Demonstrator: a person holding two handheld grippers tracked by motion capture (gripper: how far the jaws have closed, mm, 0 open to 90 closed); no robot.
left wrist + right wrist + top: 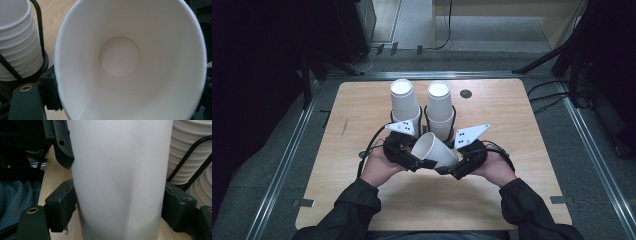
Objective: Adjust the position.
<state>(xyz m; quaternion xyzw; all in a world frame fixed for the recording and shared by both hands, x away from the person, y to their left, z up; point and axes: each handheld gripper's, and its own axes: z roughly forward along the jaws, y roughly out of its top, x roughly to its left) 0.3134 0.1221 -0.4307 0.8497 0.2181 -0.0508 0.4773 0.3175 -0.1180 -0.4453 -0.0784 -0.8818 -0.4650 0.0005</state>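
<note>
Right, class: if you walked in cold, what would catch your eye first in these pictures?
A single white paper cup, tipped on its side, sits between the left gripper and right gripper at the table's middle. Just behind it, two tall stacks of white cups stand upside down in black wire holders on the wooden table.

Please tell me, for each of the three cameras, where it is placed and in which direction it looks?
High view: above the person's side, facing forward and down on the table; forearms, hands, left claw, right claw.
Left gripper view: rides the left claw, looking into the paper cup mouth; one jaw shows.
Right gripper view: rides the right claw, facing the cup's side; both jaws press it.
Shared: the cup and the cup stacks.
</note>
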